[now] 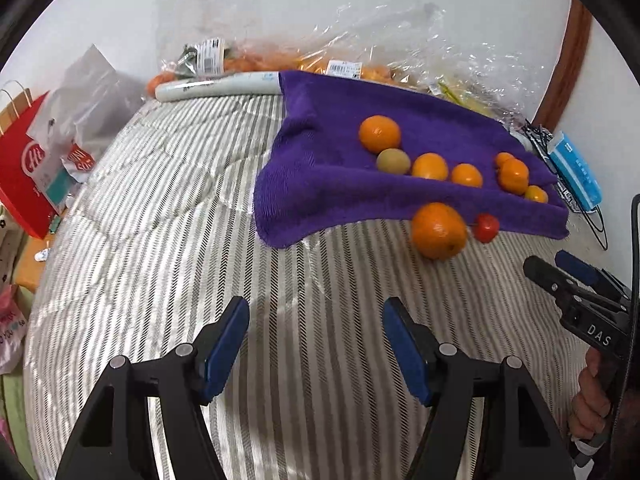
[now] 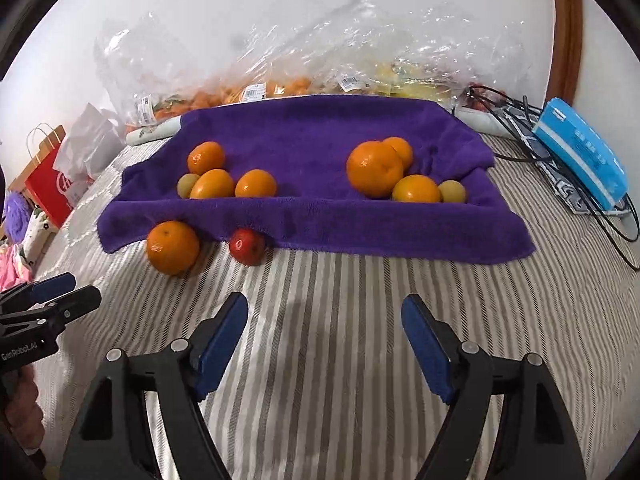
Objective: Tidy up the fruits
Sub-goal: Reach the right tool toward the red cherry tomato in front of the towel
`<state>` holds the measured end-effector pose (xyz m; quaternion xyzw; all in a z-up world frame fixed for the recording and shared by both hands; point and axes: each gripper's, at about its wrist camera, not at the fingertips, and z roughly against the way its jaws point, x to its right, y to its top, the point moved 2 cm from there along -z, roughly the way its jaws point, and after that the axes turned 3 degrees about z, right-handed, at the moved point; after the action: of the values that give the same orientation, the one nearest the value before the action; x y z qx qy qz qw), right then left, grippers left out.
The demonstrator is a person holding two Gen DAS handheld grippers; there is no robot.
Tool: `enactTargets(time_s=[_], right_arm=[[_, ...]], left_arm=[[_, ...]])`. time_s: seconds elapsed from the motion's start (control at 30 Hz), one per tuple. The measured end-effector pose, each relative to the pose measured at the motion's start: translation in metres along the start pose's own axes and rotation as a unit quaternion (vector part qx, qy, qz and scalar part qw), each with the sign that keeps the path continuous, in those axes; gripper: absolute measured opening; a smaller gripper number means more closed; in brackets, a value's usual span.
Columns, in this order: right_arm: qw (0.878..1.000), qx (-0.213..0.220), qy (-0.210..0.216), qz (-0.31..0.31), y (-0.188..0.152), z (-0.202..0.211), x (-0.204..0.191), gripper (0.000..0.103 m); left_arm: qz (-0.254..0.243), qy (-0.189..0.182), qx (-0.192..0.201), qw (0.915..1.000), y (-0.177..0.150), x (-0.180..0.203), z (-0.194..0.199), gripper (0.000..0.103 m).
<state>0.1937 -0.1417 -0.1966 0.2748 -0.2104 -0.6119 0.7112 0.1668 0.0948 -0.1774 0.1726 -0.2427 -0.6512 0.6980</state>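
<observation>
Over the striped bed cover (image 2: pixel 320 300) I hold both tongs, angled down towards the fruit. My left tongs (image 1: pixel 316 340) stand apart with nothing between the blue pads, only the striped cloth below them. My right tongs (image 2: pixel 324 340) are spread a little wider, likewise holding and touching nothing. Ahead lies a purple towel (image 2: pixel 312 136) with the fruit on it in two clusters: oranges and a small greenish fruit (image 2: pixel 188 185) on one side, a big orange (image 2: pixel 374 168) with smaller ones beside it on the other. Off the towel, on the bed just at its front edge, sit a large orange (image 2: pixel 173 246) and a small red fruit (image 2: pixel 247 245), near each other but apart. Seen from my left side, the body of my right tongs reads "DAS"; from the right side, my left tongs read "GenRobot.AI". Clear plastic bags (image 2: pixel 280 40) behind the towel carry white barcode labels too small to read. A red paper bag (image 1: pixel 20 176) shows white letters, blurred
</observation>
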Motion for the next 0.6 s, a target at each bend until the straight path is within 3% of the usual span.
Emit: enactTargets(time_s=[0.27, 0.6], right_arm=[[0.999, -0.022, 0.027, -0.007, 0.013, -0.025, -0.005, 0.073], [0.999, -0.022, 0.025, 0.004, 0.022, -0.037, -0.017, 0.078]], left_arm=[[-0.022, 0.033, 0.023, 0.9989, 0.006, -0.001, -0.017, 0.069], [-0.033, 0.013, 0.015, 0.9993, 0.009, 0.0, -0.021, 0.086]])
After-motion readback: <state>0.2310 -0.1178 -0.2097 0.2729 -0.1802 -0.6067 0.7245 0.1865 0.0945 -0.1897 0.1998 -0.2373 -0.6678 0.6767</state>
